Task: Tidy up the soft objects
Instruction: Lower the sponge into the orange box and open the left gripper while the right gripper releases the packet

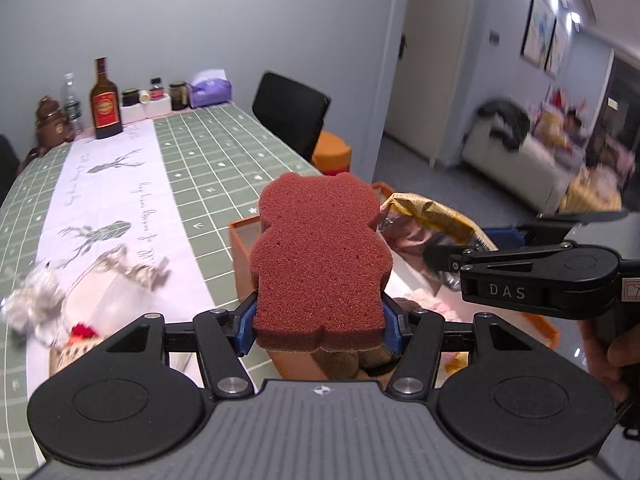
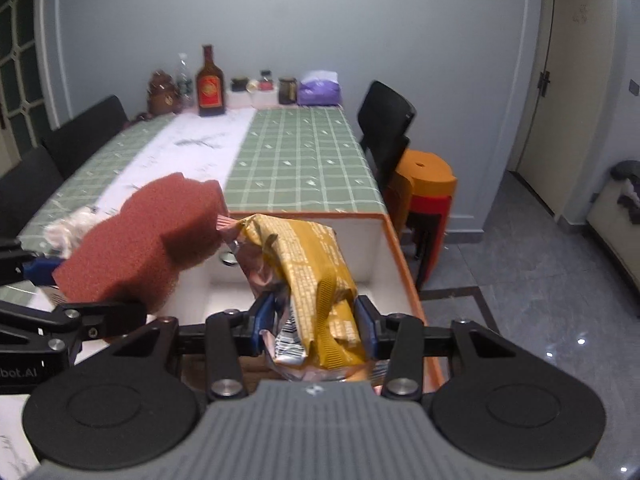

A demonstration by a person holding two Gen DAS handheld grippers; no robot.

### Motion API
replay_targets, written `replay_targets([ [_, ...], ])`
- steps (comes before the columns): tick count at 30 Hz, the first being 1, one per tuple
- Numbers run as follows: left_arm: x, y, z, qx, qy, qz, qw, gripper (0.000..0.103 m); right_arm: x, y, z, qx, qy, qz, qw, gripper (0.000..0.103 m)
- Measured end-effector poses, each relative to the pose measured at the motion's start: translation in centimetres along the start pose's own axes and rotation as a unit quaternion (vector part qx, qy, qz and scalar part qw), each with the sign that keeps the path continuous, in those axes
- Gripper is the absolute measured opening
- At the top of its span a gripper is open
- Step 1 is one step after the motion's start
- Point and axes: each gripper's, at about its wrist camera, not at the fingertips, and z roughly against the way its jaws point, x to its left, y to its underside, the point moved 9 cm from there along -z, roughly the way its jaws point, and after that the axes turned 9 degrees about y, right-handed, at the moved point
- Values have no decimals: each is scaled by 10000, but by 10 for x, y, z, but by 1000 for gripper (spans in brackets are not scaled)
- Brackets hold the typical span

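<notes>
Sponge (image 1: 318,260), bear-shaped and squishy, is pinched at its bottom edge by the left gripper (image 1: 319,326), sticking out past the fingertips; super light, so hold low. Right wrist view: right gripper (image 2: 315,322) clamps a crinkly yellow snack bag (image 2: 316,276), slippery foil, over the orange box (image 2: 394,248).

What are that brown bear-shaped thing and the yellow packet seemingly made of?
The bear-shaped sponge looks like open-cell foam: matte, with a grainy, pitted surface and thick cut edges. The yellow packet seems to be thin plastic or foil film: it is crinkled and creased, with a slight sheen, printed text and a barcode.
</notes>
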Motion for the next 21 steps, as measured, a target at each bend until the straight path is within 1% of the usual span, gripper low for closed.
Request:
replay_targets([
  [3, -4, -2, -27, 345, -122, -187, 9992, 68, -8, 3, -26, 209, 143, 139, 9996, 44],
  [6, -4, -2, -47, 645, -257, -260, 9972, 68, -9, 3, -50, 324, 299, 402, 9982, 44],
  [9, -3, 1, -64, 892, -504, -443, 9938, 68, -8, 4, -69, 471, 281, 556, 9969, 44],
  [12, -1, -1, -70, 923, -713, -644, 9911, 68, -7, 8, -85, 610, 138, 584, 9963, 44],
  [16, -3, -4, -78, 1012, -845, -836, 9877, 68, -5, 11, -98, 758, 115, 643, 9950, 44],
  [21, -8, 3, -88, 1103, -1070, -1348, 9789, 70, -5, 16, -106, 939, 33, 688, 9932, 44],
])
